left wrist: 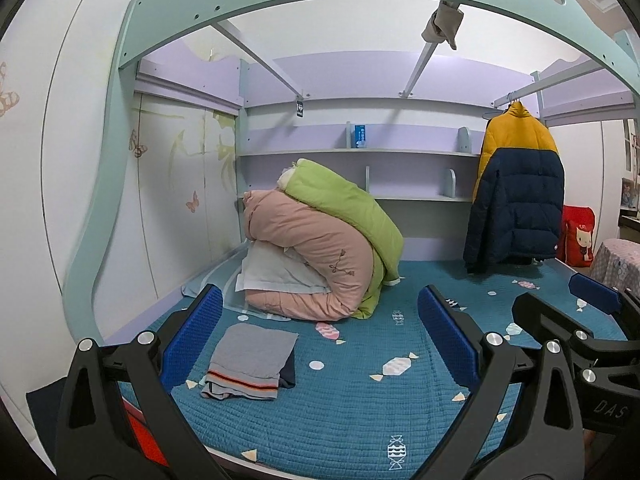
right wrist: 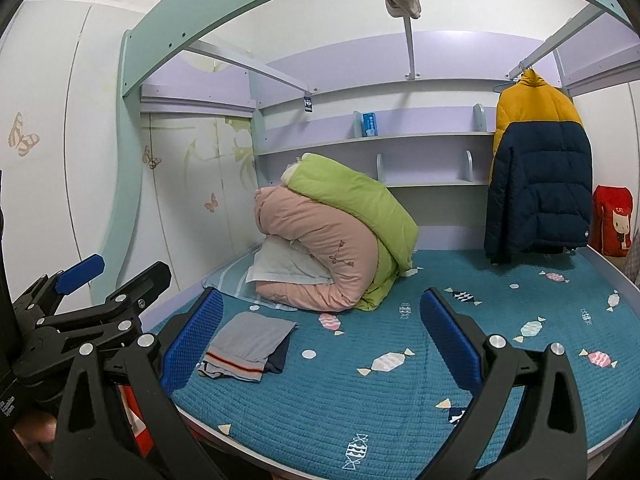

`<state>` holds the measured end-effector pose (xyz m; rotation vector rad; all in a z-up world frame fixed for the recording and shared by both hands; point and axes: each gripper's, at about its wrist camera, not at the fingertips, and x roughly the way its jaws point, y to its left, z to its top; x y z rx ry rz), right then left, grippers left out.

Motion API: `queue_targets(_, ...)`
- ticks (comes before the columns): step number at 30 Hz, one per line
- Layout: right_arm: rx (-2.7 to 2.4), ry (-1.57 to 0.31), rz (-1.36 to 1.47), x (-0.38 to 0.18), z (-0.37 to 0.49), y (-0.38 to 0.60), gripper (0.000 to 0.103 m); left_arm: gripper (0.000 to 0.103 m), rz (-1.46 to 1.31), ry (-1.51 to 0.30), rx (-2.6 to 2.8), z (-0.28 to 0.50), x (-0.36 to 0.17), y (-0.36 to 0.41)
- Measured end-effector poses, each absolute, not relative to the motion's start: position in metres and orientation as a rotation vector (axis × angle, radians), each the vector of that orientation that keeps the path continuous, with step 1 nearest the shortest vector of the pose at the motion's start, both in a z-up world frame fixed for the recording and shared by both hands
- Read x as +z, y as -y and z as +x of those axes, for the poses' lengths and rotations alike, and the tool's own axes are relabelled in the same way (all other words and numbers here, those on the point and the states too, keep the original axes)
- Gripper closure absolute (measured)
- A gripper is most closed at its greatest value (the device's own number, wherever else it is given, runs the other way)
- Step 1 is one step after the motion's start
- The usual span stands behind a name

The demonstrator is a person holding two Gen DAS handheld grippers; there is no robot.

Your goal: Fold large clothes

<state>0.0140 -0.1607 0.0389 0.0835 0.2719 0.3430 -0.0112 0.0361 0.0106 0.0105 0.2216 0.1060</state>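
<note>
A yellow and navy puffer jacket (left wrist: pixel 518 196) hangs on a hanger from a rail at the far right of the bed; it also shows in the right wrist view (right wrist: pixel 540 176). A folded grey garment (left wrist: pixel 250 360) with striped hems lies on the teal bedspread (left wrist: pixel 352 408) near the front left, also in the right wrist view (right wrist: pixel 248 346). My left gripper (left wrist: pixel 320 340) is open and empty, held above the bed's front edge. My right gripper (right wrist: pixel 322 340) is open and empty, beside the left one. Each gripper shows at the edge of the other's view.
A rolled pink and green quilt (left wrist: pixel 320 248) over a white pillow (left wrist: pixel 276 272) sits at the back left of the bed. Lilac shelves (left wrist: pixel 360 152) line the back wall. A red bag (left wrist: pixel 578 236) stands at the far right. A bunk frame arches overhead.
</note>
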Motion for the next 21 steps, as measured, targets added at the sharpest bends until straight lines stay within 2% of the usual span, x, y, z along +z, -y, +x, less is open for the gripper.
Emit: queue_targets(21, 0.332, -0.283, 0.094, 0.0386, 0.0132, 0.1608, 0.008, 0.005, 0.011, -0.230, 0.098, -0.0055, 0.0095, -0.0372)
